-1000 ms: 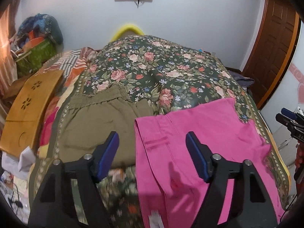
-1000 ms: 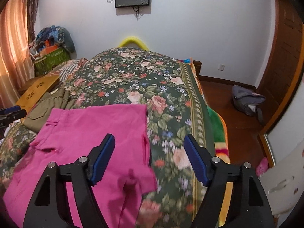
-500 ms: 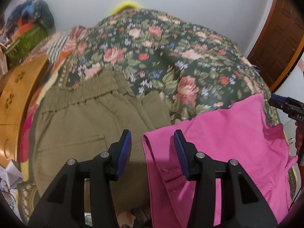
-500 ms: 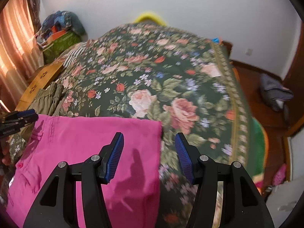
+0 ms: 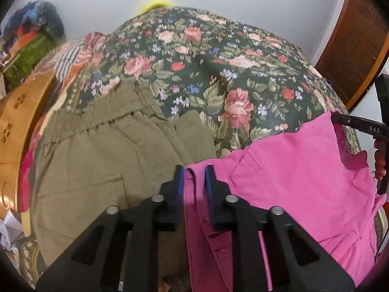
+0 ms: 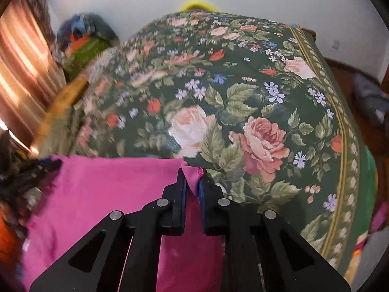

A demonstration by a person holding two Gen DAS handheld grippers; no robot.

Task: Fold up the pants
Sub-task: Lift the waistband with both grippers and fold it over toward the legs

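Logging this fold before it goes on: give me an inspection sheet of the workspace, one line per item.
Surface: bed under a floral bedspread, dark green with roses.
Job's things: pink pants spread flat; both far corners pinched.
Clutter: olive pants touching the pink pair's left edge; wooden board at the bed's left edge; striped cloth beyond it; white paper scraps below the board.
Grippers: left gripper shut on the pink pants' left corner; right gripper shut on the right corner.
Cables: nothing seen.
Surroundings: white wall; wooden door at right; clothes pile on a green box; curtain; grey bag on the floor.
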